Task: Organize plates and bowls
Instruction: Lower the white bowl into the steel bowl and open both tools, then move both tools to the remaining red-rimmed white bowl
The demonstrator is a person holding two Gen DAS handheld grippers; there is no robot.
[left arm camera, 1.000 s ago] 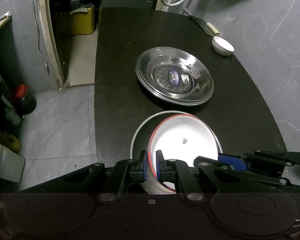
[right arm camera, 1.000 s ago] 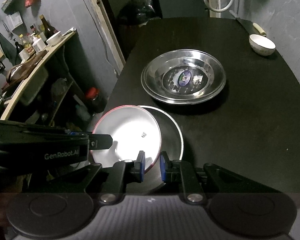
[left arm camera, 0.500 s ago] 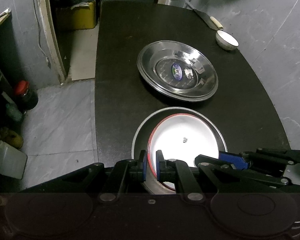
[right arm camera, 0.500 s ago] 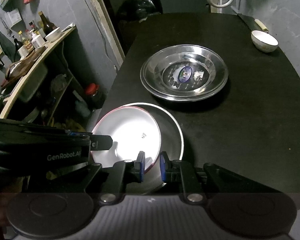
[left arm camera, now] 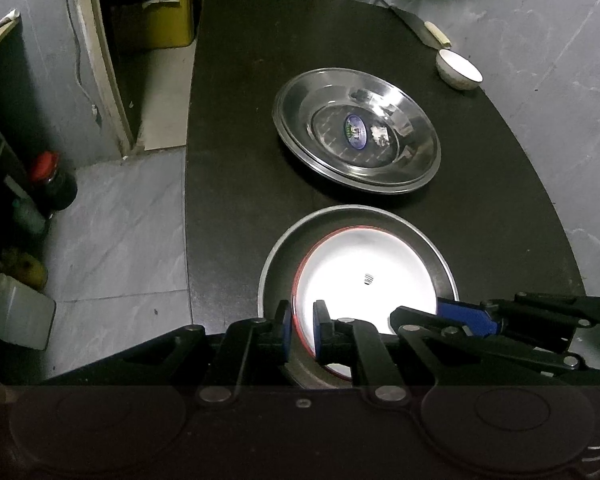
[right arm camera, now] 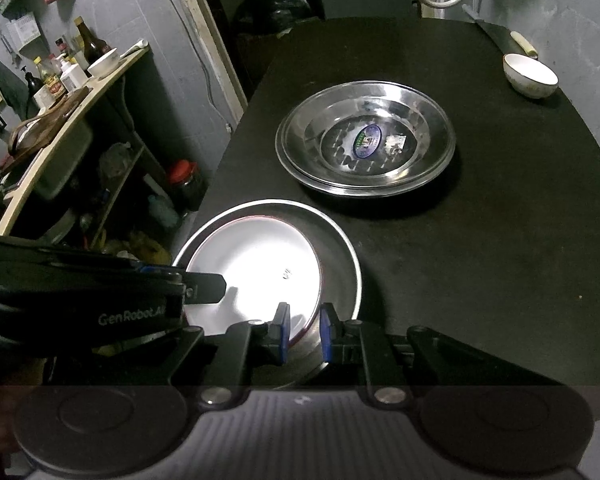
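Both grippers on the white red-rimmed plate, near edge of dark surface.

"GenRobot.AI" reads on the left gripper [left arm camera: 301, 328] body. Its jaws are opening, plate [left arm camera: 364, 276] rim between them; right gripper [right arm camera: 303, 332] jaws clamped narrow on the near rim. The plate lies in a grey pan [right arm camera: 340, 276]. Farther off: stacked steel basins [right arm camera: 366, 140], oval sticker illegible; small white bowl [right arm camera: 530, 74] far right.

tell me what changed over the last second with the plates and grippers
Hardly anything. Both grippers, left and right, still pinch the near rim of the white plate lying in the metal pan; the left's jaws are just opening. The steel dishes and small bowl stayed put.
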